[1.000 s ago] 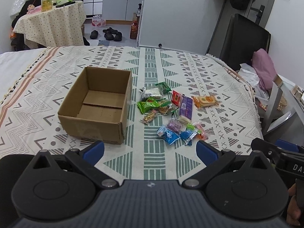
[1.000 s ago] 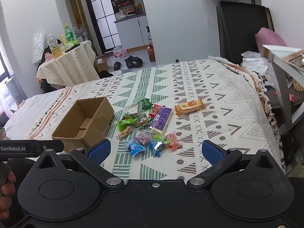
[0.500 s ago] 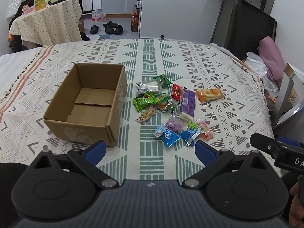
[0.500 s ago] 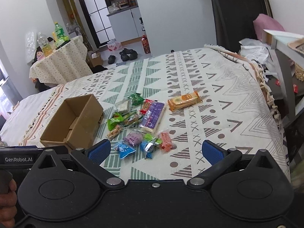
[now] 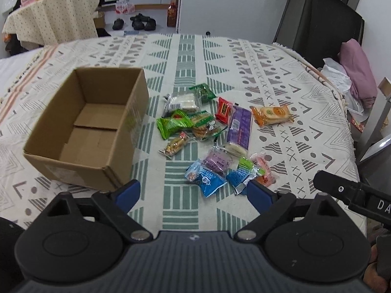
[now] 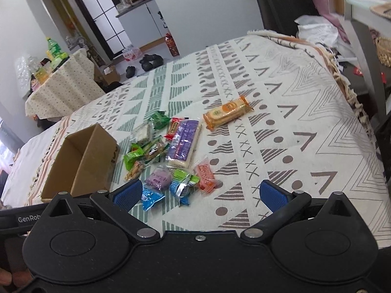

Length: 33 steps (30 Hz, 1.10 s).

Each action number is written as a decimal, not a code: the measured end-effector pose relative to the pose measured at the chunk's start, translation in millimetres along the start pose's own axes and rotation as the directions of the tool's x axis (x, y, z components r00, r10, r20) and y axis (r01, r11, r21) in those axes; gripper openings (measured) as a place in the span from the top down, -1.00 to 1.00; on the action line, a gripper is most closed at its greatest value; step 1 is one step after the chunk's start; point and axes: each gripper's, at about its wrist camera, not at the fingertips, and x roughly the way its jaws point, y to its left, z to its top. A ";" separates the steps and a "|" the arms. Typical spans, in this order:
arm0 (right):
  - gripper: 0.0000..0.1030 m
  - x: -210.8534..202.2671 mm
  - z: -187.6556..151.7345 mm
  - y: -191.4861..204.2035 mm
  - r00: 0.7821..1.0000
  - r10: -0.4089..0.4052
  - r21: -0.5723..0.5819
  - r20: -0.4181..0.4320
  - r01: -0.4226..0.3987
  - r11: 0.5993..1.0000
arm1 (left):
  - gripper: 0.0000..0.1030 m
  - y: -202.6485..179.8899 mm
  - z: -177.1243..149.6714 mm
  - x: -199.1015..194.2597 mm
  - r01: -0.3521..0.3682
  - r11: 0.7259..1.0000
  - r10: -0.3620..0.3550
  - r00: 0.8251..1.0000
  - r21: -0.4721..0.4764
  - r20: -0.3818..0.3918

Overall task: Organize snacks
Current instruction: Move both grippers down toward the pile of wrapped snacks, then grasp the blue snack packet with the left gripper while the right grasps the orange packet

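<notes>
Both grippers have dropped nearer the bedspread (image 5: 185, 56), so the snack pile (image 5: 210, 136) looms larger. Pitched steeply down, the left gripper (image 5: 193, 193) has its jaws closing with nothing between them. The right gripper (image 6: 200, 193), rolled slightly, gapes wide and empty. Snacks lie at 3 o'clock from the cardboard box (image 5: 83, 131). Only the left view shows the box floor; only the right shows the left handle (image 6: 14, 217) at 9 o'clock.

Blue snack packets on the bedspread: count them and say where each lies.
2. One blue packet lies nearest the camera, below the round purple snack. The second blue packet, green-topped, lies just right of it, beside the orange-pink packet. Others may hide underneath.
</notes>
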 end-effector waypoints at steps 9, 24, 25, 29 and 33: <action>-0.62 38.6 5.5 -9.7 0.997 0.023 0.061 -0.067 -0.019 0.998 | -0.44 0.9 3.4 45.9 0.009 0.998 -0.013 0.997 -0.056 -0.072; -0.03 101.1 13.3 -22.0 0.986 0.003 0.102 -0.169 0.015 0.995 | 0.06 1.1 5.9 114.1 0.001 0.988 -0.030 0.983 -0.155 -0.180; 0.03 104.8 13.8 -22.6 0.984 0.003 0.104 -0.175 0.016 0.994 | 0.07 1.0 5.4 117.3 0.000 0.987 -0.030 0.982 -0.161 -0.184; 0.12 114.9 13.5 -24.1 0.981 0.012 0.108 -0.192 0.009 0.994 | 0.13 -1.5 4.8 128.3 -0.007 0.985 -0.028 0.980 -0.174 -0.199; 0.14 124.1 13.6 -26.4 0.978 0.017 0.117 -0.209 0.008 0.993 | 0.21 -4.3 3.5 135.9 -0.026 0.984 -0.011 0.980 -0.179 -0.199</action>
